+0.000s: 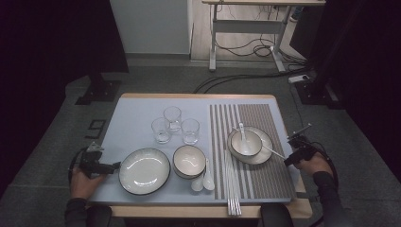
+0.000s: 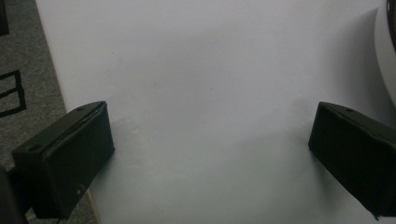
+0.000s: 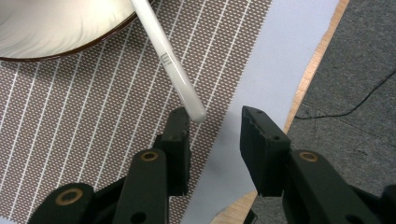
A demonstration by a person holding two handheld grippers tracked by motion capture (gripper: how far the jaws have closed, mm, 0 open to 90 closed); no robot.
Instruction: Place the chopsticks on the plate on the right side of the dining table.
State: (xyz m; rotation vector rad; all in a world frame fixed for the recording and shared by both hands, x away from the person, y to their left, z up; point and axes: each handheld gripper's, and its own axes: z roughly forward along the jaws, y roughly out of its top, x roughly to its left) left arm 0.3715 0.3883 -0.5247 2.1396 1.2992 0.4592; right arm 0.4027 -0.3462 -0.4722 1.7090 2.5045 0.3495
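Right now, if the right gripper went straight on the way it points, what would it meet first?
Probably the long white ceramic spoon handle: its tip lies just ahead of the right gripper, at one open jaw. Beyond is the white brown-rimmed plate.

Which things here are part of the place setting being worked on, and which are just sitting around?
In the job: right gripper, jaws open at the tip of the white chopstick; the plate it leans on; bowl; spoon in the bowl; striped placemat.

Lying about: three glasses; large plate; stacked bowls; two spoons; bundle of chopsticks; left gripper, open over bare table.
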